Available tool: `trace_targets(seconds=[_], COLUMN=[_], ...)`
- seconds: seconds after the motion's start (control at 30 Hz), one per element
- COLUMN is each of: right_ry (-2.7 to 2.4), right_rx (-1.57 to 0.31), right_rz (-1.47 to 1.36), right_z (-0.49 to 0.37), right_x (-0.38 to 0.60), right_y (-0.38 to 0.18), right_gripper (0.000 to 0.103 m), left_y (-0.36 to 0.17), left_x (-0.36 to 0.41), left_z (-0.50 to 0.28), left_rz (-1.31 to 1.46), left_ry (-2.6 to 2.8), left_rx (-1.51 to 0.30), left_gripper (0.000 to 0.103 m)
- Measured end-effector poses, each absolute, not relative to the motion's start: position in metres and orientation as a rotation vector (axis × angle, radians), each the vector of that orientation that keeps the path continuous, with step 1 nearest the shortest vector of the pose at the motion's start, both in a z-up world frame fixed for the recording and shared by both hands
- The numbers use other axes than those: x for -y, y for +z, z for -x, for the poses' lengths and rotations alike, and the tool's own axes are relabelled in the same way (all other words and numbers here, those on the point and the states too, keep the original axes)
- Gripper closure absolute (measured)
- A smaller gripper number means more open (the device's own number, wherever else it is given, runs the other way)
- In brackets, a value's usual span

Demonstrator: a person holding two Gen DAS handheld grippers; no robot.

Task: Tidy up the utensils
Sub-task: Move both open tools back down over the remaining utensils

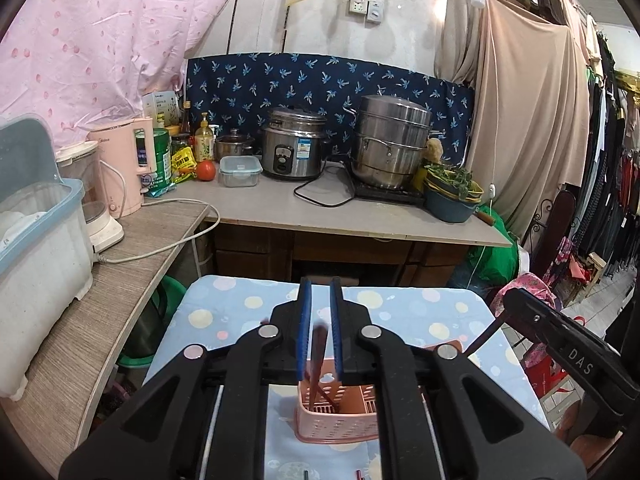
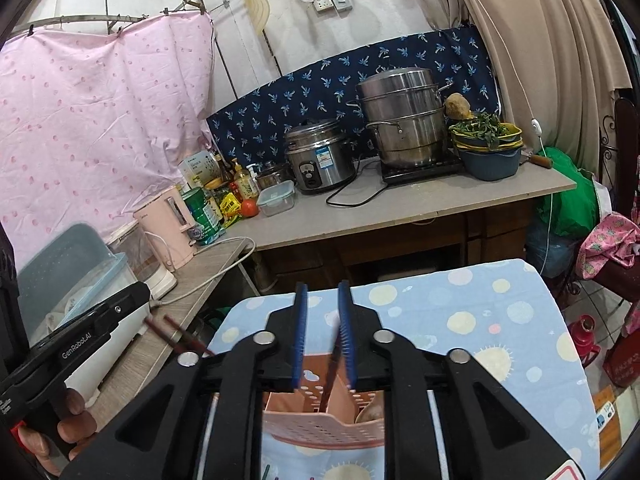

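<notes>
Hovering over the pink perforated utensil caddy, the left gripper has dark reddish chopsticks between its blue pads, their lower ends already down in the caddy's compartment; the jaws stand narrowly apart and seem to pinch the sticks, though blur makes the contact hard to confirm. The right gripper also hangs above the caddy with one dark stick beside its right pad; whether it grips that stick I cannot tell. In the right view the chopsticks jut out past the left tool's black body. To finish the step well, I judge the sticks should be kept near upright and eased down until the tips meet the caddy floor before the pads part, so that they neither tip the light caddy nor bounce out; the second tool should stay clear of them. The caddy rests on a small table with a blue cloth printed with pale circles. Beyond it stands a counter carrying a rice cooker, a stacked steel steamer, a pink kettle and a tomato.
</notes>
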State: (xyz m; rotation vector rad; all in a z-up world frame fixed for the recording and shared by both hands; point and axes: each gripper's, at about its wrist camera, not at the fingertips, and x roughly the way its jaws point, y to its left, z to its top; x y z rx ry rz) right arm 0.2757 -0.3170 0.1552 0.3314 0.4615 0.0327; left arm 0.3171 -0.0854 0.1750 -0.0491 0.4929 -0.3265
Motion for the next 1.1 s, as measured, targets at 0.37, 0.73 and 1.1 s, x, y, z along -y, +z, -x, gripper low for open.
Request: trace_targets(seconds=[0.37, 0.73, 1.1], right_ry=[0.045, 0.048, 0.036], right_rx=[-0.423, -0.479, -0.607], right_rz=[-0.335, -0.307, -0.229], right_z=[-0.235, -0.164, -0.083], right_x=[0.318, 0.307, 0.276], right_y=[0.166, 0.144, 0.082], right_gripper=[0.061, 0.059, 0.059], left_y=[0.184, 0.161, 0.091], left_x=[0.080, 0.056, 0.025], left_z=[-0.285, -0.222, -0.168], left_rz=[0.013, -0.034, -0.075], left_ry=[-0.322, -0.309, -0.276], left_rx=[-0.456, -0.474, -0.627], left_gripper=[0.059, 0.052, 0.052])
